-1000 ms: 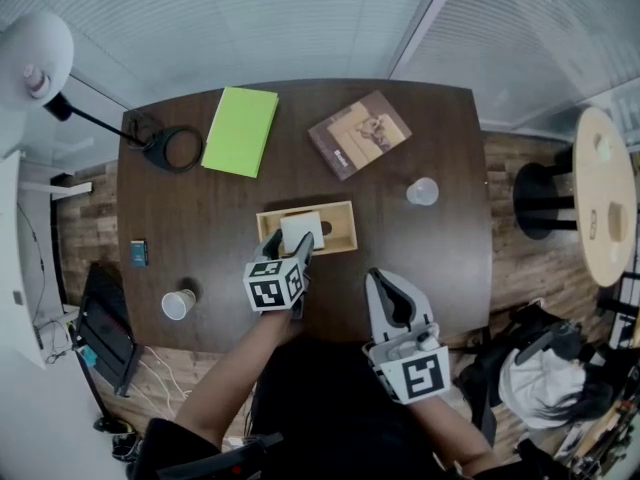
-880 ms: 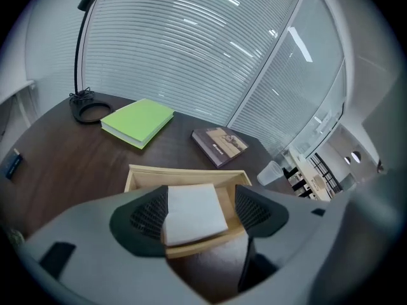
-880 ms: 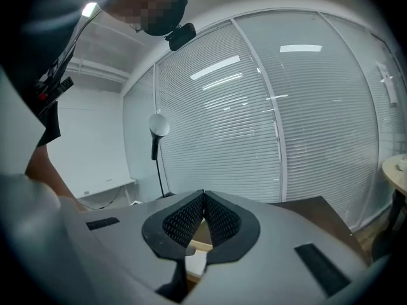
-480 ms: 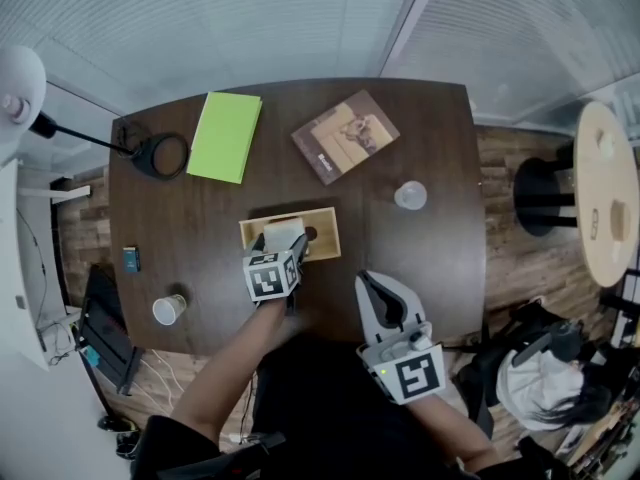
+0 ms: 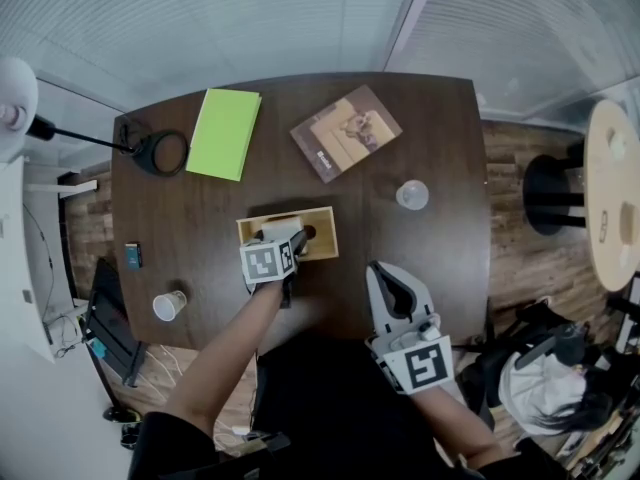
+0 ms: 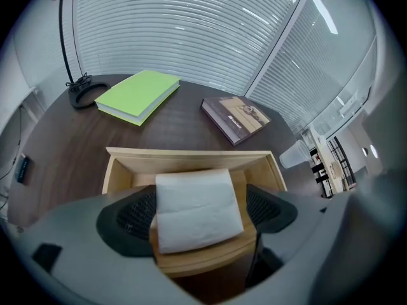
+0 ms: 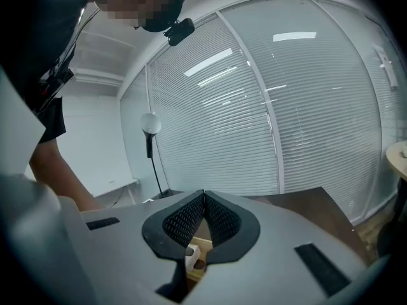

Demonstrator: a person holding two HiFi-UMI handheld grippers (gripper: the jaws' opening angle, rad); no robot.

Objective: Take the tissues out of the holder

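While the left tongs point(image 5: 283, 240) — jaws just opening — straddle the tissues point(image 6: 191, 199) in the holder point(image 6: 121, 170), the right tongs point(image 7: 203, 196) hang closed, empty.

White tissues point(image 6: 196, 210) in wooden holder point(image 6: 191, 161)

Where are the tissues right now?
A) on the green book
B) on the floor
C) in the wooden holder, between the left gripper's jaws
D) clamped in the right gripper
C: the tissues lie in the wooden holder between the left gripper's jaws, which have just been opening and stand apart either side of the stack.
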